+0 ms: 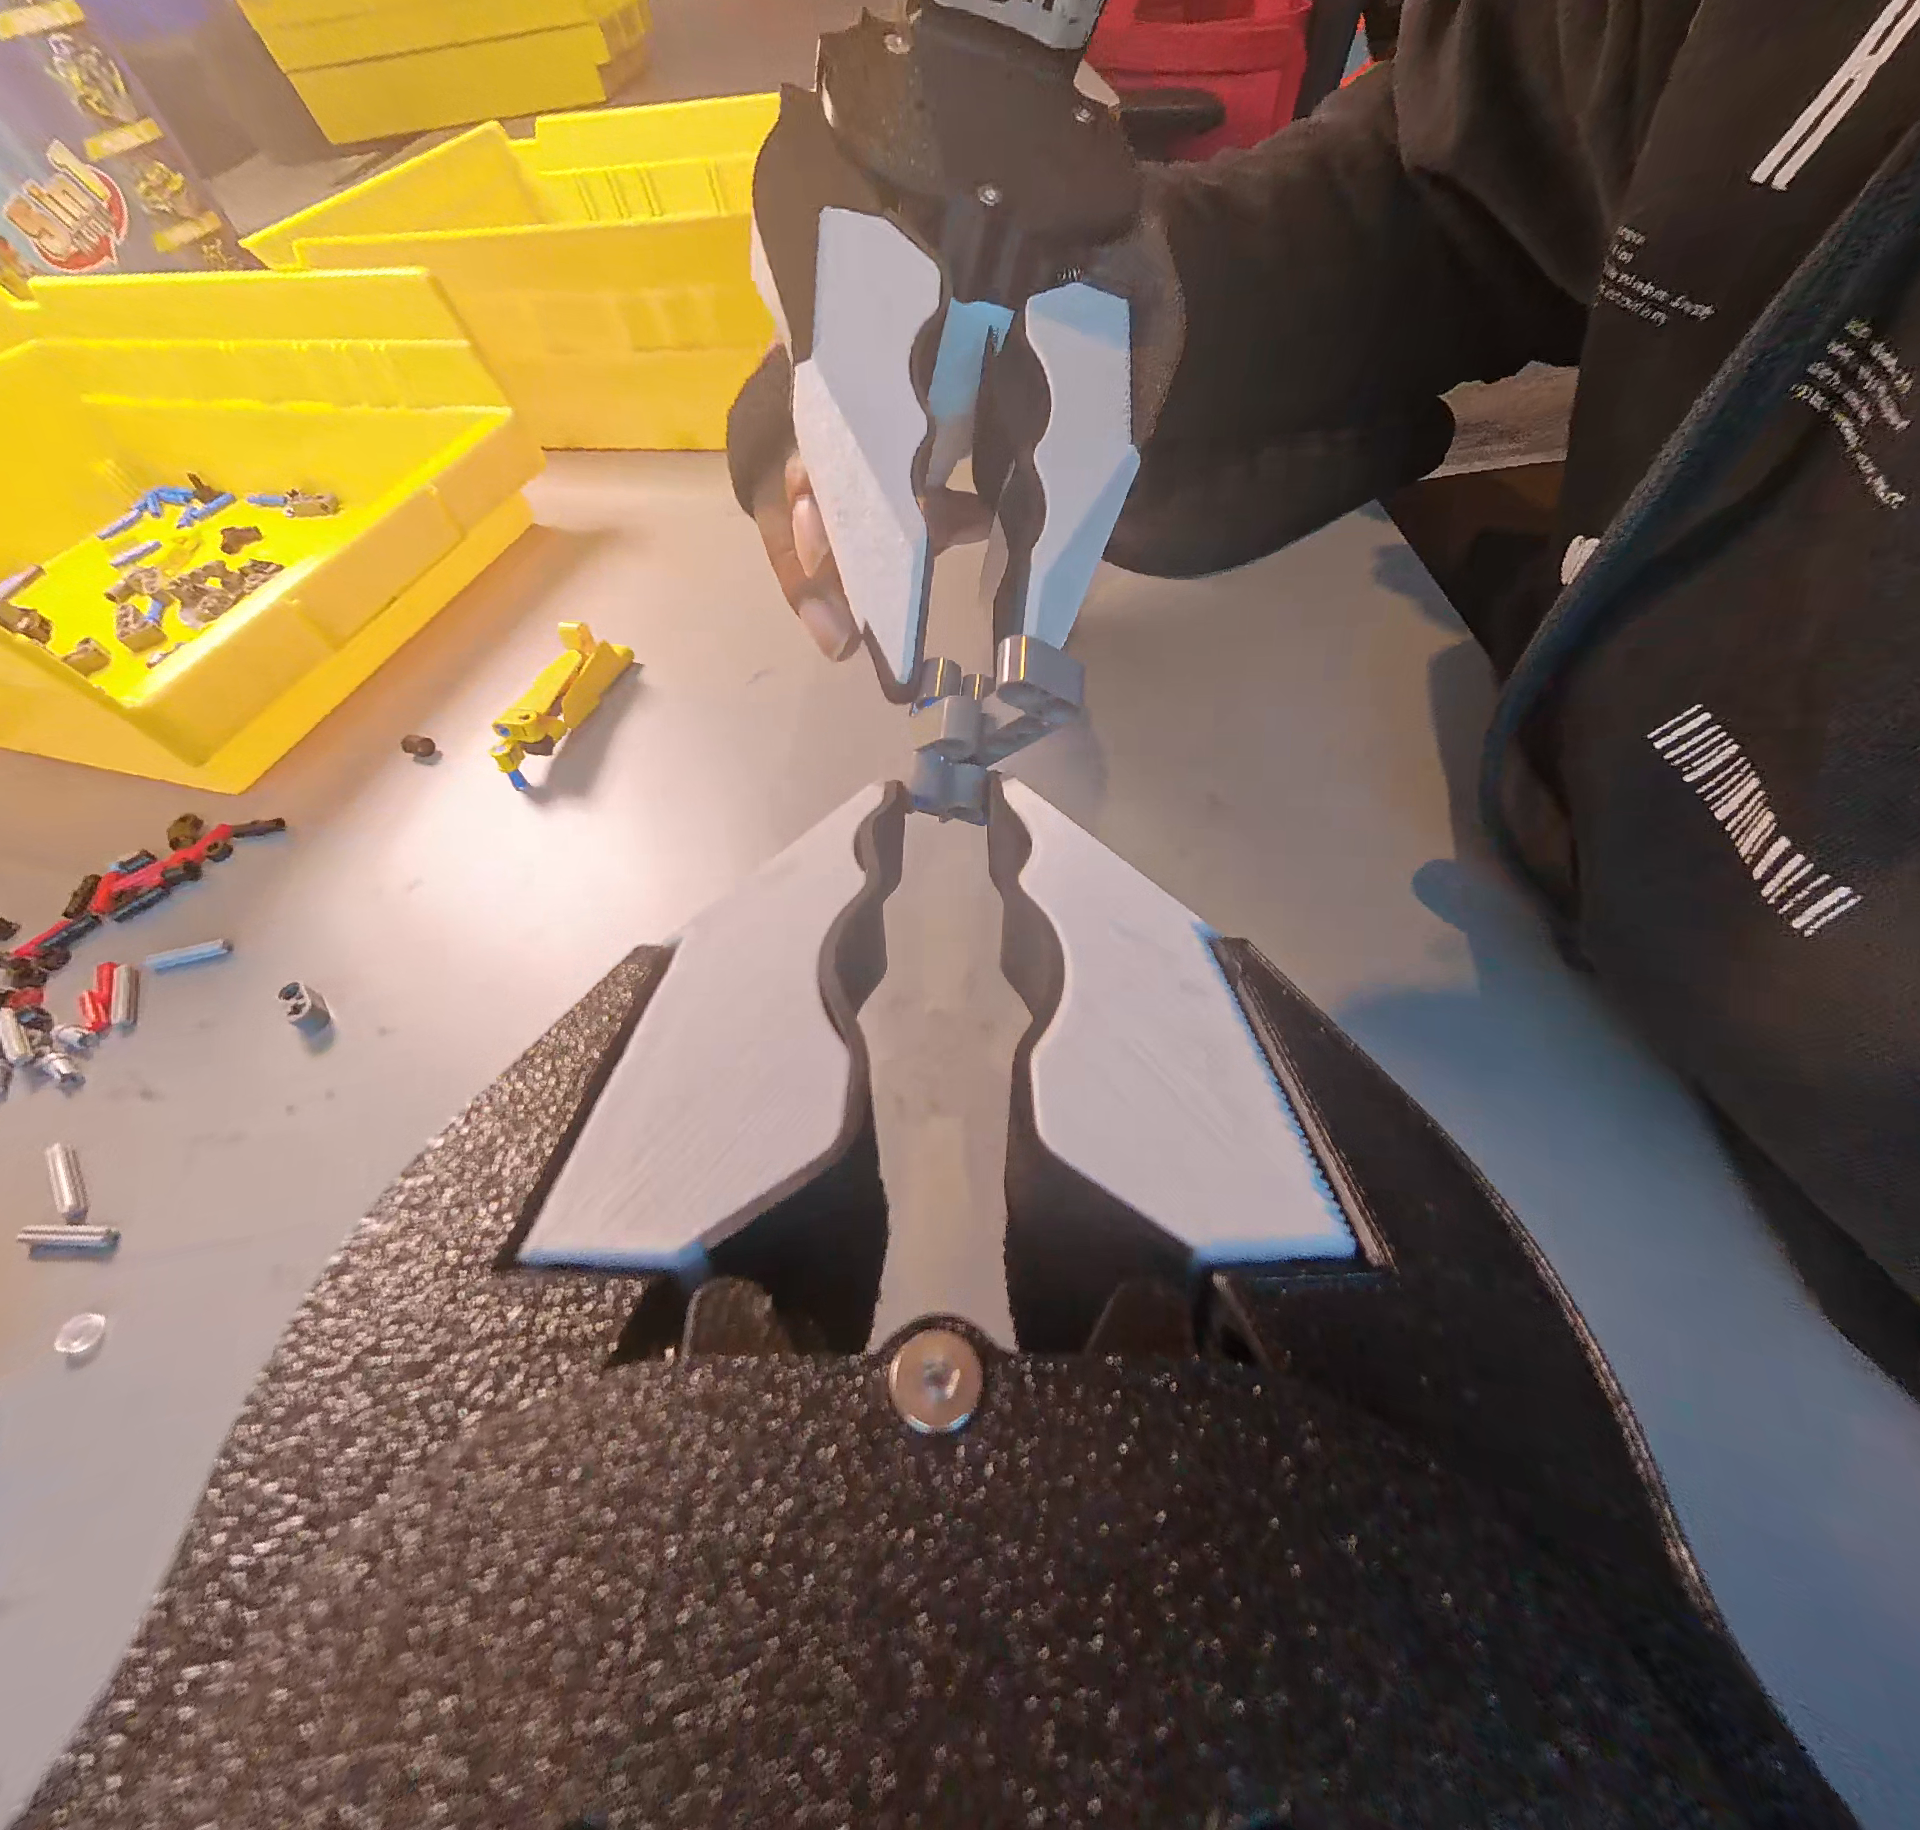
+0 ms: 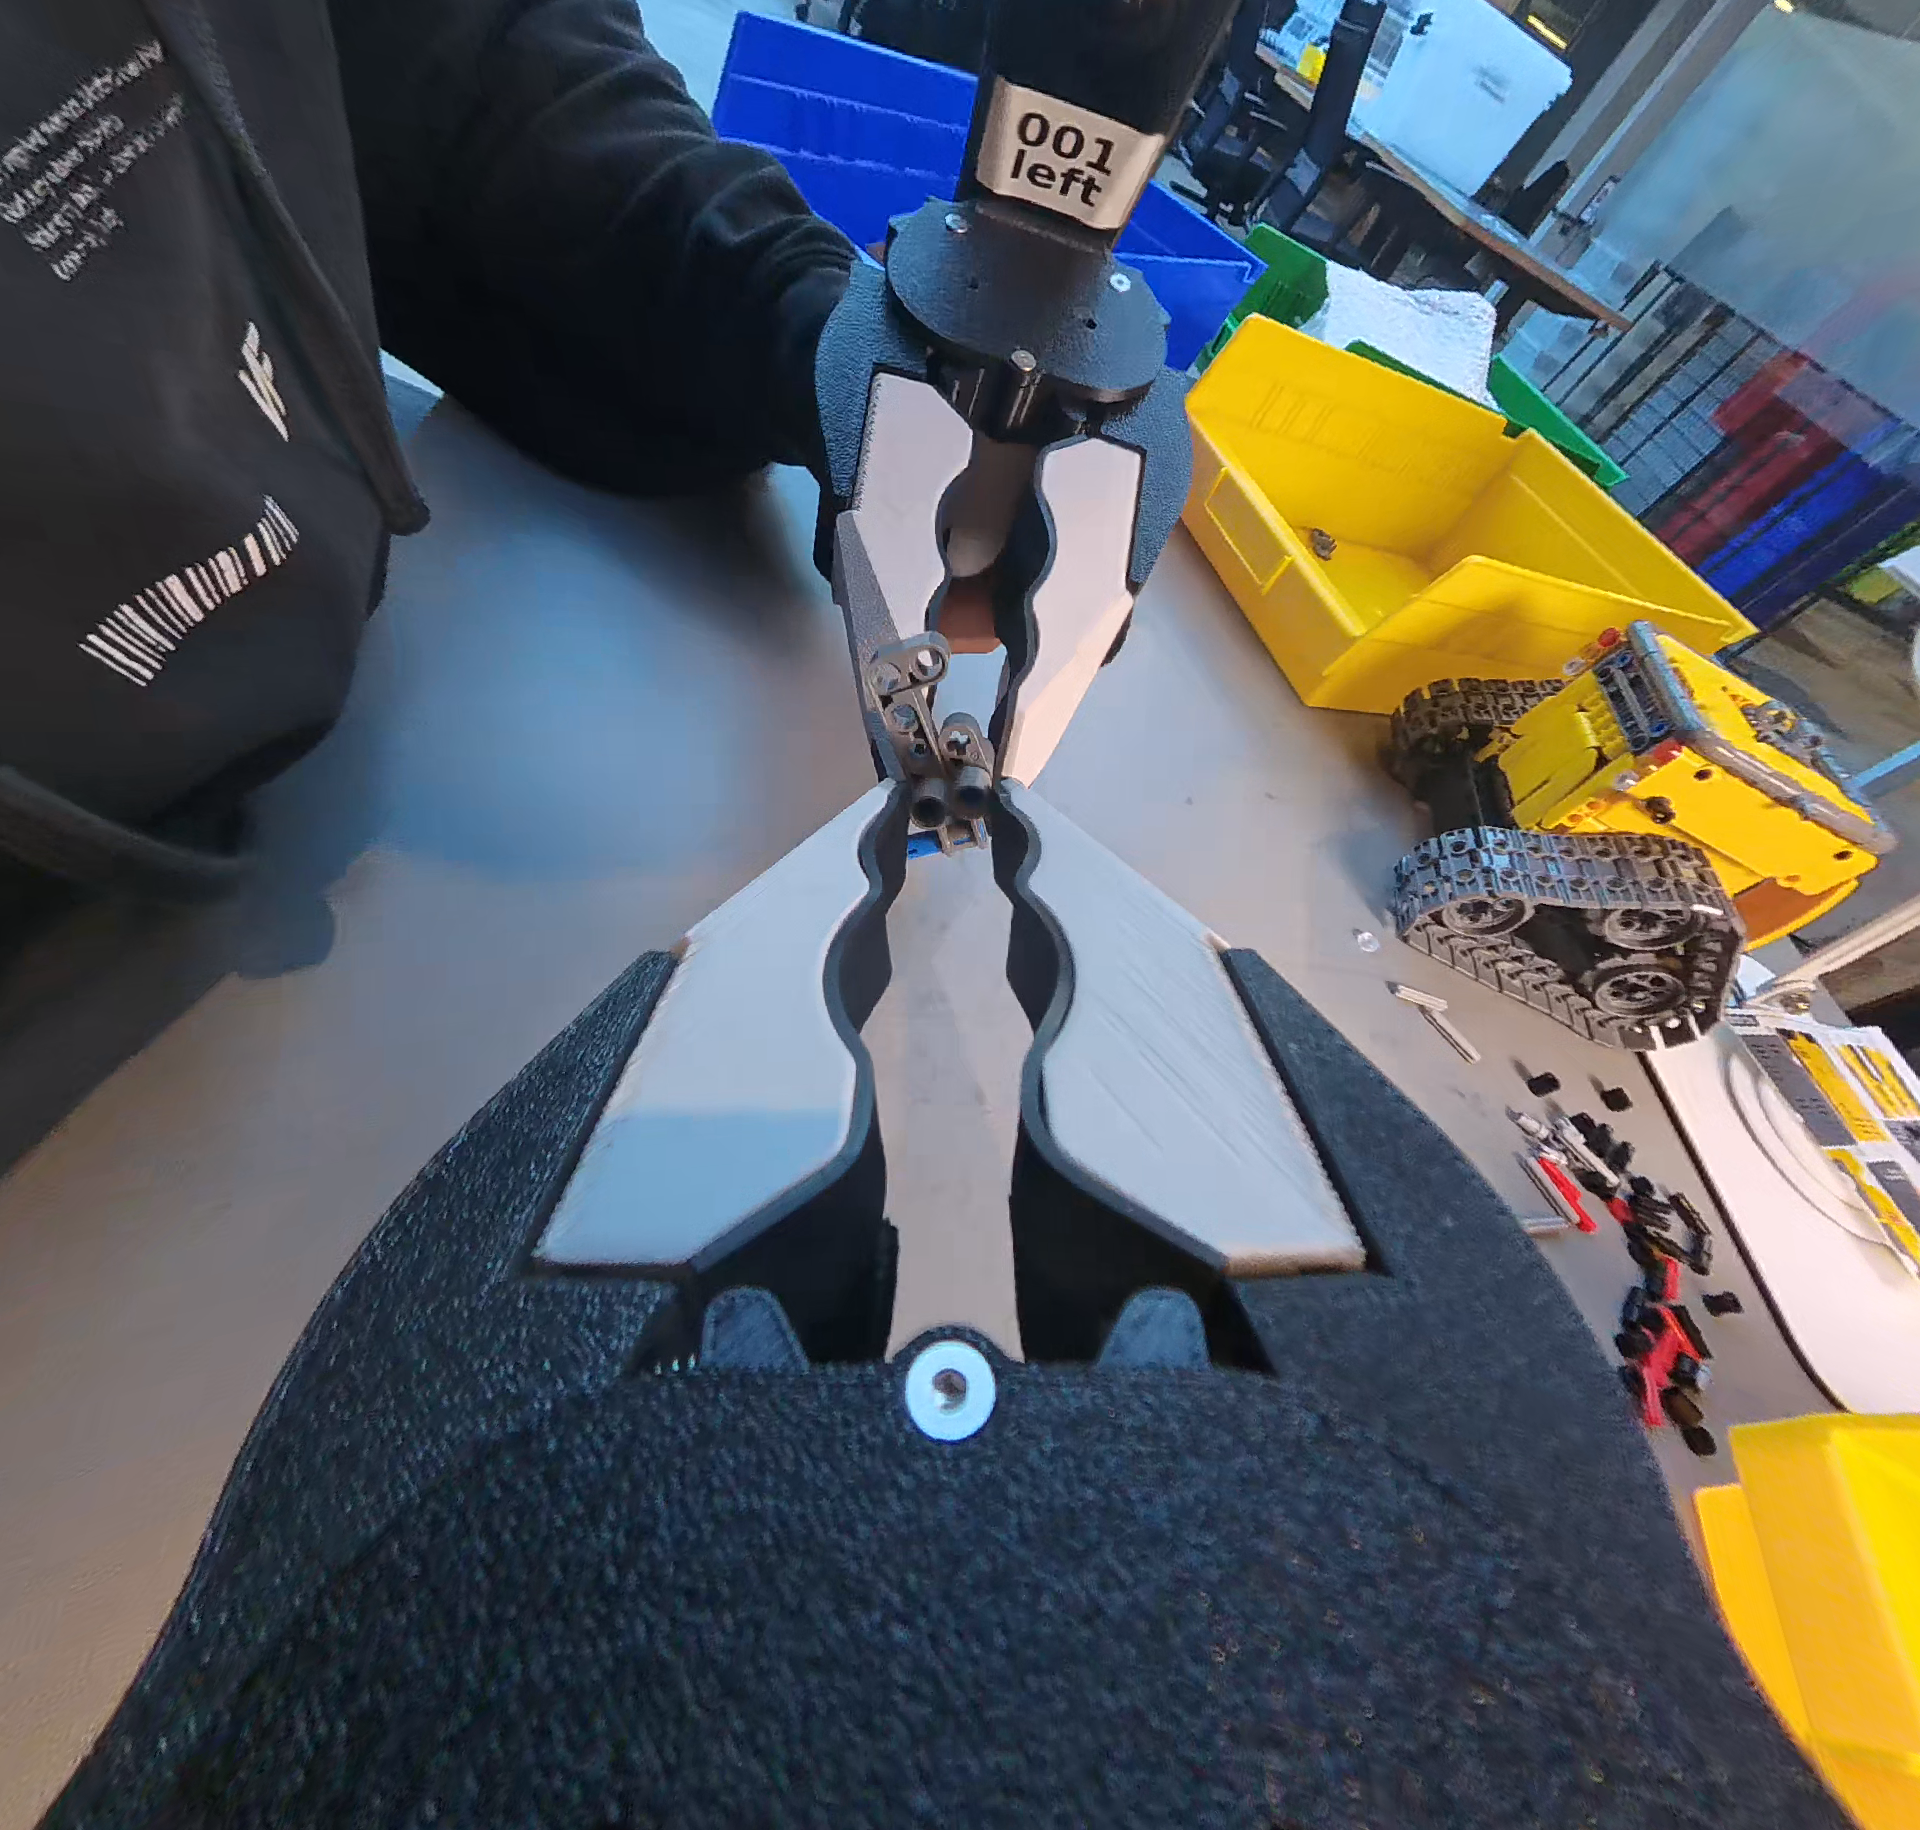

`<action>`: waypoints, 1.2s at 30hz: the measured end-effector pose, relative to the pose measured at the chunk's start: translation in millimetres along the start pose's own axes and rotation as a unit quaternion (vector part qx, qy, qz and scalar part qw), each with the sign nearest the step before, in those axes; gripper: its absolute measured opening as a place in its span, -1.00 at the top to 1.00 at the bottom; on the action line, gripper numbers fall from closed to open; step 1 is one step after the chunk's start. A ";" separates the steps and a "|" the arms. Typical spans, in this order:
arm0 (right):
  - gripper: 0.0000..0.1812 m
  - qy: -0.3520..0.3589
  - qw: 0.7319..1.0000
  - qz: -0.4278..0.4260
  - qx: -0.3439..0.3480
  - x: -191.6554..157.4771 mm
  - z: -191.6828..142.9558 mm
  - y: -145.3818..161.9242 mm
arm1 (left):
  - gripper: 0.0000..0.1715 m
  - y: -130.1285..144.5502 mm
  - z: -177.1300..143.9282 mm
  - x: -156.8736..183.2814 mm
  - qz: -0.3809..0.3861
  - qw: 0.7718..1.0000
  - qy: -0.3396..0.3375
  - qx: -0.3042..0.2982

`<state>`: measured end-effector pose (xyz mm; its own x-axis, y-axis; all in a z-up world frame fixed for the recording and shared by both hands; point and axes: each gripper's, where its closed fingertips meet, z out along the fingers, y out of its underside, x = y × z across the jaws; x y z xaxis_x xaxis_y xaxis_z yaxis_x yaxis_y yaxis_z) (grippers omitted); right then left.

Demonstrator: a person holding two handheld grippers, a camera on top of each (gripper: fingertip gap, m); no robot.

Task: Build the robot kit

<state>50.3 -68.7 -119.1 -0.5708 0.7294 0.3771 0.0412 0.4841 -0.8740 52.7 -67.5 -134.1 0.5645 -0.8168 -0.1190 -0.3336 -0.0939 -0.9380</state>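
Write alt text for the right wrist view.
The right gripper and the left gripper meet tip to tip, each pinching small grey building pieces above a grey table. A yellow tracked model sits at right.

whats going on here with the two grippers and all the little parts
A person in a dark hoodie holds two grippers tip to tip above a grey table. The left gripper and the right gripper are both shut on a small grey brick assembly between them. Yellow bins, loose pins and a yellow tracked model lie around.
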 end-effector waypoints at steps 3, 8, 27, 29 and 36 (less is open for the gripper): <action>0.83 -0.004 1.000 -0.009 -0.008 -2.6 1.7 3.2 | 0.83 3.9 1.0 1.5 -0.005 1.000 0.008 -0.007; 0.84 -0.031 0.999 0.007 -0.031 -8.4 5.0 9.2 | 0.83 12.3 5.1 6.0 -0.013 0.999 0.020 -0.031; 0.84 -0.230 0.894 0.060 -0.379 -37.8 20.2 66.0 | 0.70 61.4 17.2 30.3 -0.090 0.978 0.061 -0.177; 0.84 -0.222 0.897 0.078 -0.375 -37.2 23.1 65.2 | 0.75 69.9 18.7 31.7 -0.080 0.975 0.057 -0.198; 0.85 -0.207 0.896 0.102 -0.378 -38.9 23.0 67.6 | 0.85 72.4 19.6 34.1 -0.082 0.972 0.068 -0.208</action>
<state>56.4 -75.5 -199.9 -0.7367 0.6744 -0.0503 0.6348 0.6640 -0.3953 62.6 -91.1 -212.5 0.5394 -0.8371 0.0913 -0.5400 -0.4270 -0.7253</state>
